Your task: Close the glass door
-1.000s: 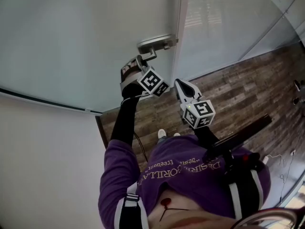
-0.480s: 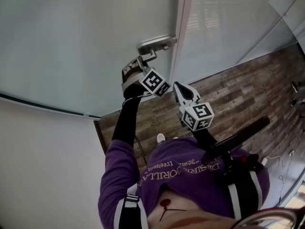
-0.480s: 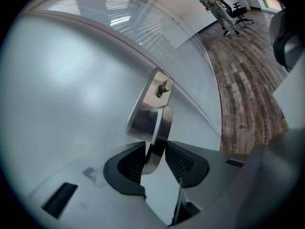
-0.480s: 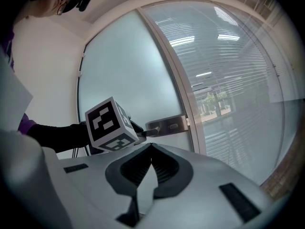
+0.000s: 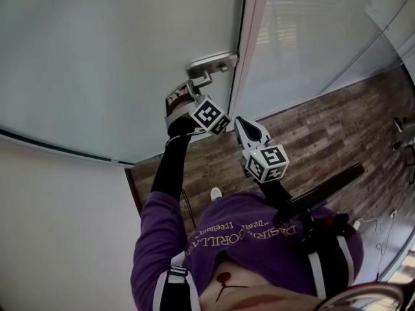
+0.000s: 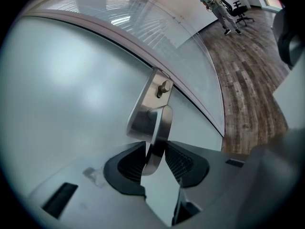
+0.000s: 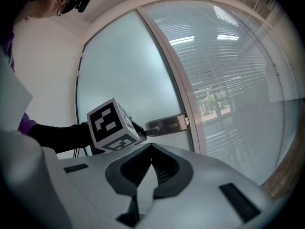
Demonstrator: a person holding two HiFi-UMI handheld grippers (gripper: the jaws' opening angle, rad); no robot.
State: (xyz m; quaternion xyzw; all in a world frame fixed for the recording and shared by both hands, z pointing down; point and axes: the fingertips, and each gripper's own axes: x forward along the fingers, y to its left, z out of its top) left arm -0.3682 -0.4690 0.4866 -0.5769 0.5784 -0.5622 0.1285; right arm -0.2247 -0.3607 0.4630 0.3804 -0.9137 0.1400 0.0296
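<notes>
The frosted glass door point(image 5: 117, 57) carries a metal lever handle point(image 5: 211, 63) close to its right edge. My left gripper point(image 5: 196, 81) reaches up to that handle. In the left gripper view the lever point(image 6: 159, 123) lies between the two pads, and the left gripper point(image 6: 153, 154) is shut on it. My right gripper point(image 5: 241, 123) hovers lower and to the right, apart from the door, shut with nothing in it. In the right gripper view, past my right gripper point(image 7: 151, 147), I see the left gripper's marker cube point(image 7: 112, 123) at the handle point(image 7: 167, 124).
A pale door post point(image 5: 249, 44) and a fixed glass panel with blinds point(image 5: 311, 37) stand right of the door's edge. Wood-plank floor point(image 5: 324, 128) runs below. In the left gripper view a person point(image 6: 214, 6) and an office chair point(image 6: 240, 11) are far off.
The left gripper has moved a little up and right with the handle, and the door's edge has come closer to the post. The right gripper has stayed about where it was.
</notes>
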